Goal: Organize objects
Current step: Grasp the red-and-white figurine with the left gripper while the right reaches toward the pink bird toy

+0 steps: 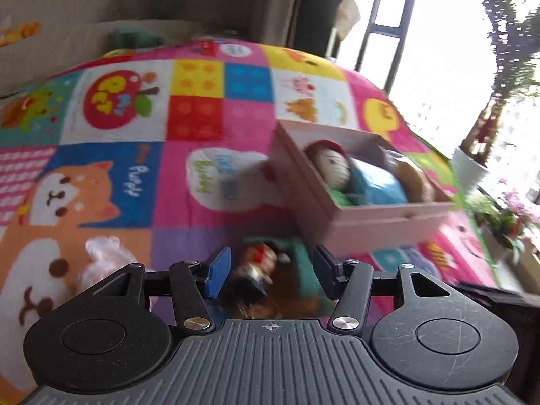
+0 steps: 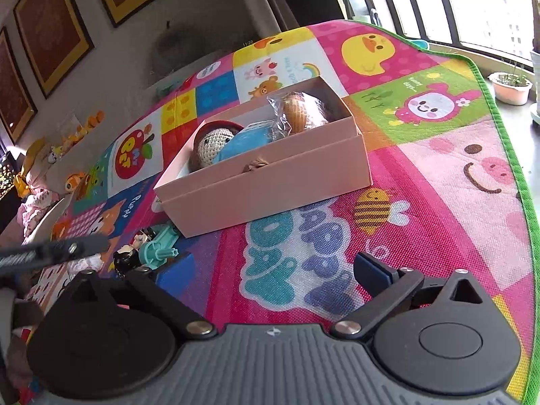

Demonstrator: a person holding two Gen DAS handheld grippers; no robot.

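Pink box (image 2: 266, 182), long axis running up-right

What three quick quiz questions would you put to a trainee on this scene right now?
1. True or false: the pink box has its lid on.
2. What is between the fingers of the right tool? A: a doll. B: nothing, only the play mat beneath. C: a plastic bag.
3. Fill in: the crochet doll in the box wears a ___ hat.

Key: 1 false, the box is open on top. 2 B. 3 red.
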